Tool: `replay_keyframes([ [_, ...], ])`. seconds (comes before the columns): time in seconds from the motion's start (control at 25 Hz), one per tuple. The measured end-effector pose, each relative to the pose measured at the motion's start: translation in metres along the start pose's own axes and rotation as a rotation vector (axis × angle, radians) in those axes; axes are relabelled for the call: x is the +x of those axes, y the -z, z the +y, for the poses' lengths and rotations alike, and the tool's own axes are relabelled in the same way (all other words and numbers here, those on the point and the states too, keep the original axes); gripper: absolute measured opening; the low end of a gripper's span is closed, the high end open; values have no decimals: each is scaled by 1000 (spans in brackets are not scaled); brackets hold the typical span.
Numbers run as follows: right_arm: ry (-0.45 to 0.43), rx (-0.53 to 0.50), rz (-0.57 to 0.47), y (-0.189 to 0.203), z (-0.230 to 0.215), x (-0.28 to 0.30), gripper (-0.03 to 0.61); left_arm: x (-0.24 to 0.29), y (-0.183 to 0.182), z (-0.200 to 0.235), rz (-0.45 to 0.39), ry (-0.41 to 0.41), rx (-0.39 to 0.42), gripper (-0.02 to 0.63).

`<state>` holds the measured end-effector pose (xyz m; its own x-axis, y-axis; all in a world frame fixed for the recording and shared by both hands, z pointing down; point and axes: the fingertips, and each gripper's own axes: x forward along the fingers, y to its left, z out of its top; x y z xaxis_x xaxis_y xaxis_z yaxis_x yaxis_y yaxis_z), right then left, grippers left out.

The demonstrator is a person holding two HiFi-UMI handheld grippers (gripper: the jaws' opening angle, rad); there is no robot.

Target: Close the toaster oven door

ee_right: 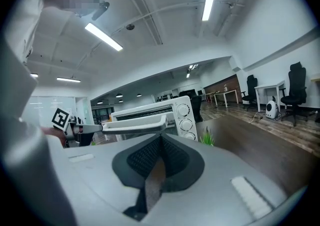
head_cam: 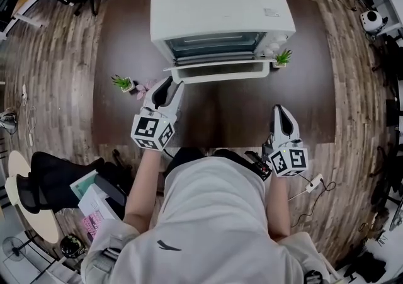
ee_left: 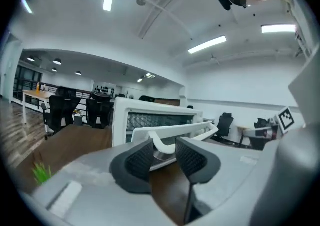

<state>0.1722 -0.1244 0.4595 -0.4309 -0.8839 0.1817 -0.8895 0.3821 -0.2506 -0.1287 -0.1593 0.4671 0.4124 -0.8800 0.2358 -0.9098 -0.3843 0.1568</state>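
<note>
A white toaster oven point(head_cam: 220, 5) stands on the dark brown table point(head_cam: 113, 125), its door point(head_cam: 220, 72) hanging partly open toward me. My left gripper point(head_cam: 170, 84) is at the door's left end. In the left gripper view its jaws point(ee_left: 165, 147) stand apart, with the curved left end of the white door handle point(ee_left: 172, 132) just at their tips; the pads do not press on it. My right gripper point(head_cam: 281, 113) is low near the table's front edge, well short of the door, its jaws shut point(ee_right: 160, 142) on nothing. The oven point(ee_right: 182, 115) and its door point(ee_right: 132, 126) lie ahead of it.
A small potted plant point(head_cam: 123, 82) and a pink object point(head_cam: 146, 87) sit left of the door; another plant point(head_cam: 282, 57) stands at the oven's right front corner. A power strip point(head_cam: 313, 182) lies on the floor at right. Office chairs stand around.
</note>
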Motion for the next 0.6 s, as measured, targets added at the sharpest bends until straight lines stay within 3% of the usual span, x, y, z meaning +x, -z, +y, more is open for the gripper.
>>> replay_keyframes([
  [0.16, 11, 24, -4, 0, -6, 1, 2, 23, -32, 21, -62, -36, 0, 146],
  [0.24, 14, 29, -4, 0, -9, 1, 2, 34, -42, 29, -60, -66, 40, 141],
  [0.28, 15, 31, -4, 0, -10, 2, 2, 39, -43, 33, -44, -86, 74, 124],
  [0.32, 17, 32, -5, -1, -11, 3, 2, 43, -42, 36, -27, -107, 111, 52],
  [0.36, 18, 35, -5, -1, -12, 3, 2, 46, -40, 37, -17, -122, 139, 26],
  [0.6, 22, 38, -19, -10, -17, 6, 2, 46, -24, 32, -8, -122, 122, 17],
])
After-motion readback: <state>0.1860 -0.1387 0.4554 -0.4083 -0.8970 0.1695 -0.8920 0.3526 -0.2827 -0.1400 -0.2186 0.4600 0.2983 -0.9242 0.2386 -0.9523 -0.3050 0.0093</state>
